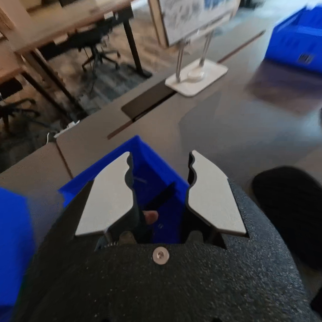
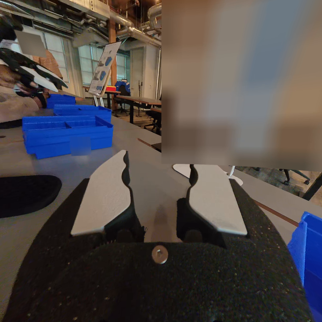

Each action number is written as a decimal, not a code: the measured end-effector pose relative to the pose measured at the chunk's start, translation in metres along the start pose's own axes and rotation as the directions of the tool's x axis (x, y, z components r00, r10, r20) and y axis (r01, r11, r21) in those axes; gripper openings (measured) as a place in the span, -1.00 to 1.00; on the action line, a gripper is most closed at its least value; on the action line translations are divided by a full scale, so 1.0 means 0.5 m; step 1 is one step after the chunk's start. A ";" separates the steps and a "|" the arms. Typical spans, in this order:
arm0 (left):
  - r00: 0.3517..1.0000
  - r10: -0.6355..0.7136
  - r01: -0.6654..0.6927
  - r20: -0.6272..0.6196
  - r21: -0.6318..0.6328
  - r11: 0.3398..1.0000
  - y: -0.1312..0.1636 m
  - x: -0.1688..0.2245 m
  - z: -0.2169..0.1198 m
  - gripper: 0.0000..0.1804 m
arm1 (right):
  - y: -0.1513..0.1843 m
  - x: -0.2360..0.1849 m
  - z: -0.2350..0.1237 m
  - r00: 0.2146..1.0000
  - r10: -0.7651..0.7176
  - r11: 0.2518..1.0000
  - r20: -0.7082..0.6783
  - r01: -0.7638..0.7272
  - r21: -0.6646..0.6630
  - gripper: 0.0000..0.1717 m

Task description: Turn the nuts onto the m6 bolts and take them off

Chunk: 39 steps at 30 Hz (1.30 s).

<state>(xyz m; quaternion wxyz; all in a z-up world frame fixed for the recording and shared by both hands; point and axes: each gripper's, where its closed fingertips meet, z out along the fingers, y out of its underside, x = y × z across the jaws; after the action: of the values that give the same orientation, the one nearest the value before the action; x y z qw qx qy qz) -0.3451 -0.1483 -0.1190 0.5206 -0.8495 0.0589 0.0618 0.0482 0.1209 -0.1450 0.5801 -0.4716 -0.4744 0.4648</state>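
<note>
Hovering with jaws apart and nothing gripped: left gripper [image 1: 160,153] over a blue bin [image 1: 153,167], right gripper [image 2: 158,156] above the grey table [image 2: 153,183].

You have no writing that can be made out in either view. Ahead and left of your right gripper, a tilted white sign board [image 2: 104,69] on a stand carries printed pictures and lines too small to make out; ahead of your left gripper, a printed board [image 1: 195,17] on a white stand is smeared by motion. Far right of your left gripper, a blue bin [image 1: 299,40] bears a dark mark on its wall, too blurred to tell.
</note>
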 end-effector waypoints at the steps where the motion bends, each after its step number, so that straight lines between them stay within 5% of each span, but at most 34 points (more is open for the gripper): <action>1: 1.000 0.025 -0.025 -0.003 -0.059 0.998 0.024 -0.029 0.004 -0.34 | 0.002 0.002 0.000 1.000 0.002 1.000 0.002 -0.002 0.001 -0.21; 8: 0.985 0.071 -0.137 -0.157 -0.464 0.875 0.179 -0.143 0.103 -0.43 | 0.023 0.018 0.003 0.999 -0.051 0.998 -0.017 0.050 -0.029 -0.20; 12: 0.989 -0.123 0.040 -0.085 -0.642 0.766 0.250 -0.150 0.193 -0.63 | 0.043 0.038 0.011 0.993 -0.098 0.992 -0.072 0.092 -0.092 -0.19; 16: 0.976 -0.219 0.131 -0.012 -0.769 0.626 0.320 -0.126 0.246 -0.61 | 0.055 0.053 0.009 0.985 -0.137 0.983 -0.109 0.122 -0.134 -0.17; 27: 0.939 -0.323 0.290 0.116 -0.771 0.566 0.367 -0.123 0.306 -0.48 | 0.019 0.054 -0.014 0.989 -0.089 0.996 -0.119 0.086 -0.032 -0.20; 33: 0.960 -0.257 0.242 0.112 -0.794 0.558 0.380 -0.122 0.301 -0.86 | 0.009 0.054 -0.020 0.986 -0.102 0.995 -0.128 0.101 -0.013 -0.19; 39: 0.966 -0.242 0.218 0.090 -0.787 0.577 0.373 -0.119 0.303 -0.95 | 0.005 0.045 -0.020 0.981 -0.143 0.990 -0.128 0.142 -0.020 -0.20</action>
<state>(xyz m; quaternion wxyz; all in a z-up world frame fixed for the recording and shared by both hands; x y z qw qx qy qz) -0.4409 -0.0954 -0.3407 0.0948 -0.9924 -0.0778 0.0020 0.0603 0.1422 -0.1459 0.6388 -0.4686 -0.4709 0.3882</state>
